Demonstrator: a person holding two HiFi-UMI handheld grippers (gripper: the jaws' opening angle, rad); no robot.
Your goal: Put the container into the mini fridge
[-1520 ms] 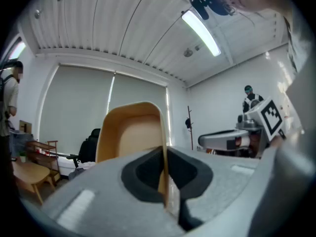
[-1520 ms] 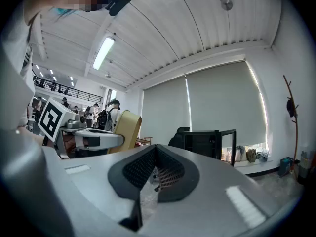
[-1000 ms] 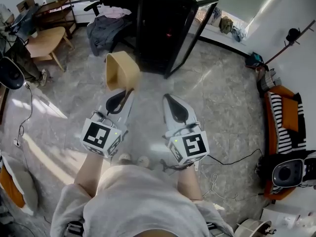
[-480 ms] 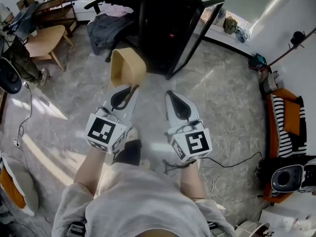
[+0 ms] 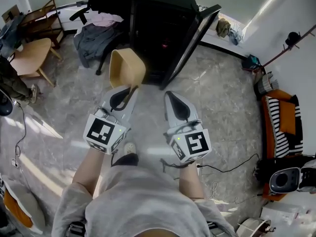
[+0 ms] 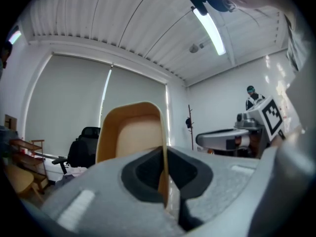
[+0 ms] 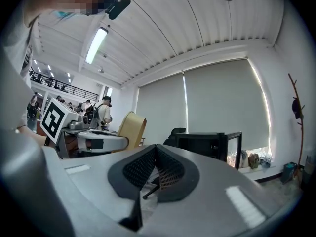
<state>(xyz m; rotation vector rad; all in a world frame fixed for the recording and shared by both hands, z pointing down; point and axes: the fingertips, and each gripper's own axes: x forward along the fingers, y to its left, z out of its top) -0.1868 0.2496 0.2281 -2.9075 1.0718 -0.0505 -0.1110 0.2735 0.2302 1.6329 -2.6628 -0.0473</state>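
Ahead of the left claw (image 5: 131, 89) and just above its tips: the tan container (image 5: 126, 67), pinched by one thin side wall, opening tipped forward toward the mini fridge (image 5: 158, 28). The left gripper view shows both pads pressed on that wall (image 6: 164, 174), with the whole body cantilevered out front. Right claw (image 5: 168, 95) is pressed together with nothing in it, level with the left one and just to its right.

Risks, my read:
- Single-wall pinch with the load hanging out front, so the container could pivot in the pads or slip out on a jolt or a quick tilt.
- Fridge door (image 5: 192, 36) stands open ahead-right of the right claw. A wide swing to that side could clip its edge.
- Fridge interior reads black from the head view, and I can't tell the shelf layout or height. The container rim may catch the frame if it goes in blind.

Room:
- Bare floor (image 5: 148, 95) runs straight ahead from both claws to the fridge opening.
- Office chair (image 5: 96, 36) with clothes on it sits ahead-left of the left claw, next to the fridge. That side is tight.
- Cable (image 5: 232, 163) lies on the floor behind-right, well clear of the path.
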